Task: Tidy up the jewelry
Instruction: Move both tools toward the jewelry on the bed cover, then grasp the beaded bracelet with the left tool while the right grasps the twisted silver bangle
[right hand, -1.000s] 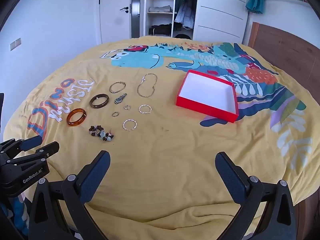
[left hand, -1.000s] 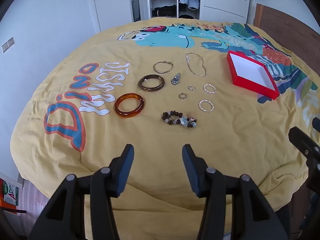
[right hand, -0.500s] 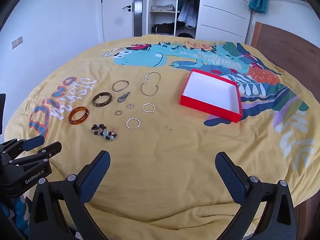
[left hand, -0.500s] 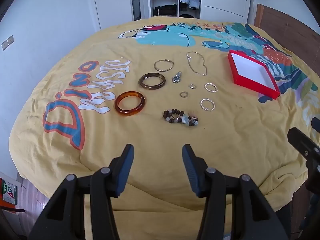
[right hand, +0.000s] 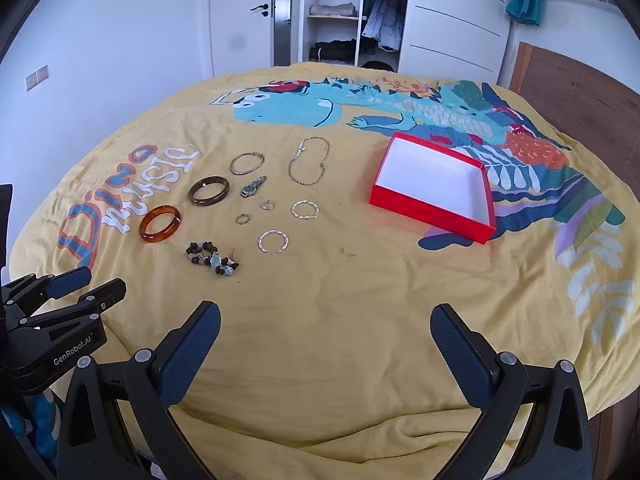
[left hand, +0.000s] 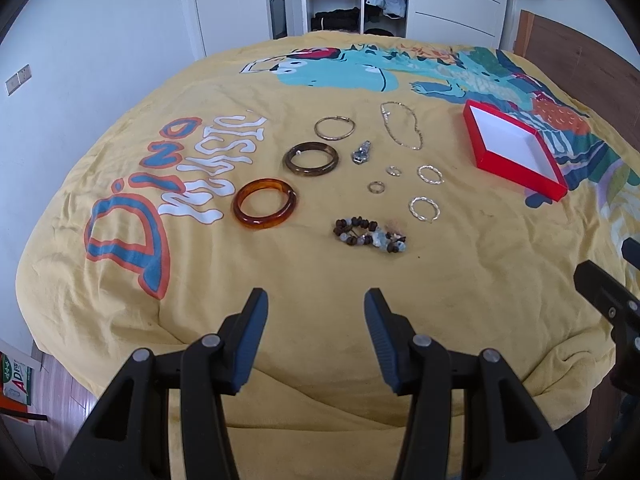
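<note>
Jewelry lies spread on a yellow bedspread: an amber bangle (left hand: 265, 208), a dark brown bangle (left hand: 311, 159), a thin gold hoop (left hand: 334, 128), a chain necklace (left hand: 401, 125), a small watch (left hand: 361, 152), two small rings (left hand: 376, 187), two twisted hoops (left hand: 424, 209) and a beaded bracelet (left hand: 370, 236). An empty red box (left hand: 514, 149) with a white inside sits to the right; it also shows in the right wrist view (right hand: 434, 186). My left gripper (left hand: 315, 316) is open and empty, short of the beads. My right gripper (right hand: 325, 330) is wide open and empty near the bed's front edge.
The bed (right hand: 320, 300) fills both views. A white wall and door (right hand: 244, 16) stand at the far left, an open wardrobe (right hand: 340, 12) behind. A wooden headboard (right hand: 580, 84) is at the right. A box lies on the floor at lower left (left hand: 16, 376).
Both grippers have risen and tilted slightly, so the jewelry and box sit a little lower in view. Nothing on the bed has moved. Both jaws keep the same opening.
</note>
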`<state>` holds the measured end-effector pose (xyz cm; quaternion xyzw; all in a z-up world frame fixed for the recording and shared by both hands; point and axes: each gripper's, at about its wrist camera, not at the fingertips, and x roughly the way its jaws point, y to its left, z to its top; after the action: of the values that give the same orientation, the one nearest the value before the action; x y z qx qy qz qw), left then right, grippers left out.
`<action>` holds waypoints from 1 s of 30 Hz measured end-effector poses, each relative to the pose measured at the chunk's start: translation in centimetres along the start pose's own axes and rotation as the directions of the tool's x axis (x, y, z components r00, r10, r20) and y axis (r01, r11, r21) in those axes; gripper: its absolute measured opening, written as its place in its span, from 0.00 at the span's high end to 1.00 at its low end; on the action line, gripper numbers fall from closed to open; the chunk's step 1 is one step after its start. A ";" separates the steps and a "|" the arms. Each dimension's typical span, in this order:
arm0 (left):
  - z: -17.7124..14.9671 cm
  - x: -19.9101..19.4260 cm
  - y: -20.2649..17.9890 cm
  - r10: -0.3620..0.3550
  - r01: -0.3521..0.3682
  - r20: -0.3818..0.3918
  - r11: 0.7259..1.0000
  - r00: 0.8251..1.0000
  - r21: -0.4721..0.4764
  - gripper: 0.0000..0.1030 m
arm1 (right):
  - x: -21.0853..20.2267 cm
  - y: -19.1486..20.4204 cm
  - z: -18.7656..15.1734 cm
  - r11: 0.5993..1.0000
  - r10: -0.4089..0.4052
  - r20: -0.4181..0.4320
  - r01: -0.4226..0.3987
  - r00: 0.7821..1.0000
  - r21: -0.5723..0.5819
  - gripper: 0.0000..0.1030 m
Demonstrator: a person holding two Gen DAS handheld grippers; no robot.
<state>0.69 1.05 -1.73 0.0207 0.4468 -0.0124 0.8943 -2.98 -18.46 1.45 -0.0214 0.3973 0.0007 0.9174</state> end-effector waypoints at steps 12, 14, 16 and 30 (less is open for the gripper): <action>0.1 1.2 0.3 0.011 -0.010 -0.022 1.000 1.000 0.026 0.53 | 1.7 1.0 0.2 0.994 0.106 0.025 -0.106 0.994 0.008 0.00; 0.2 1.5 0.8 0.010 -0.010 -0.024 1.000 1.000 0.017 0.53 | 2.2 1.3 0.2 0.991 0.136 0.020 -0.136 0.991 0.013 0.00; 0.4 1.8 1.2 0.005 -0.005 -0.026 1.000 1.000 -0.002 0.53 | 2.8 1.7 0.2 0.984 0.175 0.011 -0.175 0.984 0.017 0.00; 2.9 5.6 1.9 -0.107 0.102 -0.059 0.991 0.992 -0.086 0.53 | 8.5 0.2 1.3 0.964 0.266 -0.076 -0.265 0.961 0.034 0.23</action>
<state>6.45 2.77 -4.36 -0.0397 0.4755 -0.0400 0.8779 3.81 -18.37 -3.88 0.0430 0.4327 0.1182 0.8927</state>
